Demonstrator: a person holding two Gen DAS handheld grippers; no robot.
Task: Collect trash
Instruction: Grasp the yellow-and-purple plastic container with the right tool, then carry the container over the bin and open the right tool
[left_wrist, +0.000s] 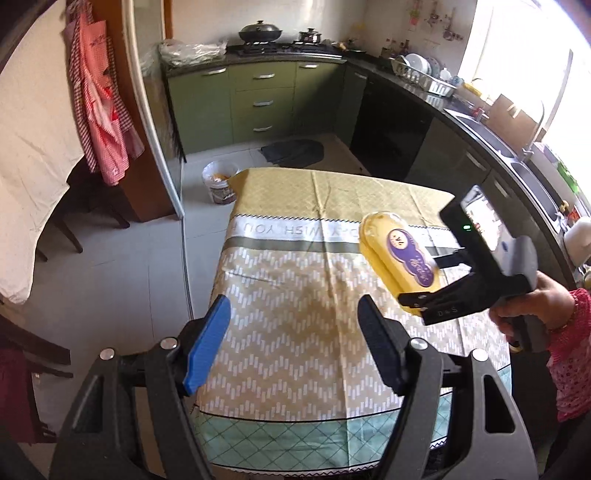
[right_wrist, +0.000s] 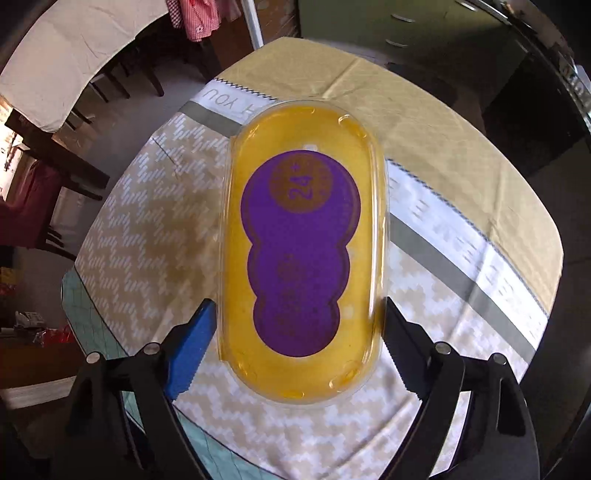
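Glossy yellow oblong plastic tray (right_wrist: 303, 254) with a purple label sits clamped in my right hand-held gripper (right_wrist: 295, 354) above the woven-patterned table (left_wrist: 295, 332); my left hand-held gripper (left_wrist: 291, 332) gapes wide, holding nothing.

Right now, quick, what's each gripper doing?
Left gripper: open, holding nothing, above the table.
Right gripper: shut on the yellow plastic container, lifted off the table.
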